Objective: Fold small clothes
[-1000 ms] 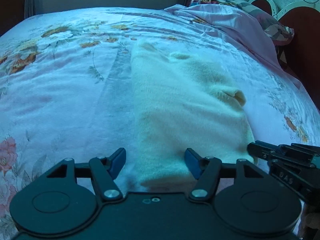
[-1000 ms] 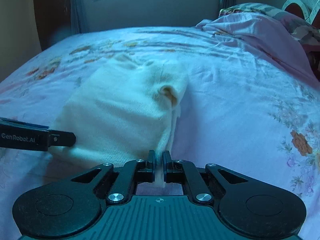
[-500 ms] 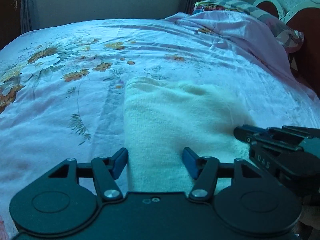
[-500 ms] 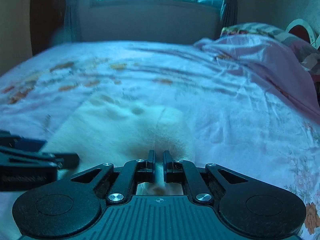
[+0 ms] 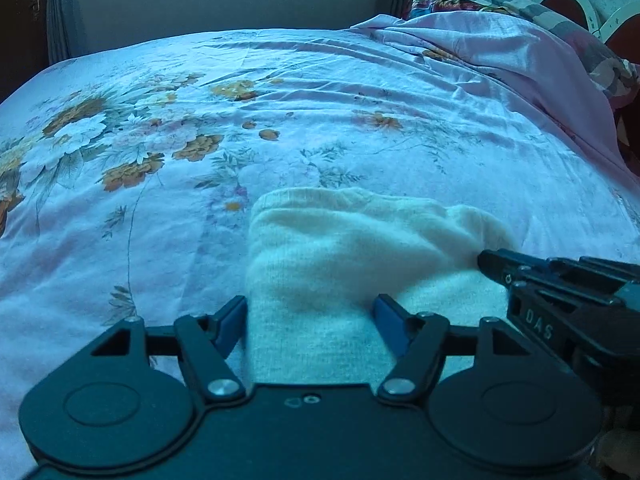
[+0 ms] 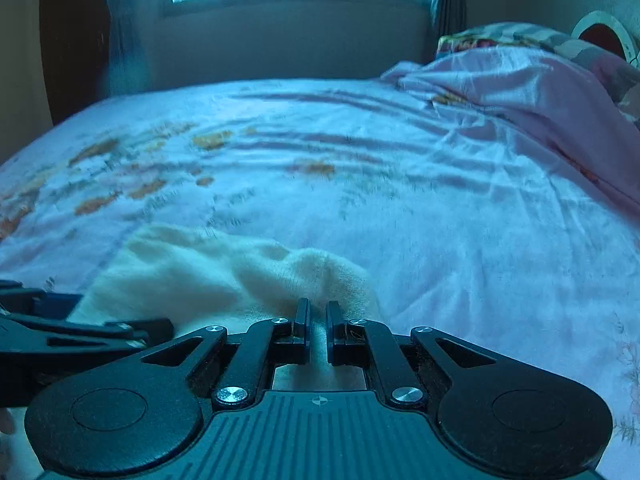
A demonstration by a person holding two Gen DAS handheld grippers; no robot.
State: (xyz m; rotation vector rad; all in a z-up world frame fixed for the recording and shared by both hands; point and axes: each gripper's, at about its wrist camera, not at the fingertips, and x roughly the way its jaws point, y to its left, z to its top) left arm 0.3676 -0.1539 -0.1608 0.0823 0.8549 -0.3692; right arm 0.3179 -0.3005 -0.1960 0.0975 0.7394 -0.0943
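left wrist: cream garment [image 5: 352, 256] lies crosswise — left gripper [image 5: 310, 320] opening astride it, right gripper [image 6: 318, 328] pinching it

You have drawn both tongs back across the bed, doubling the cream knit garment [image 5: 340, 248] to a shorter fold, its orange-lined opening now hidden, while your left tongs [image 5: 310, 320] are opening around it.

Both mounted just behind the fingers, low and close over the near edge of the floral bedsheet [image 5: 280, 80], angled downward toward the far wall; left view beside the right, sharing the cream knit garment [image 5: 340, 248], the sheet and the pink quilt [image 6: 520, 92]
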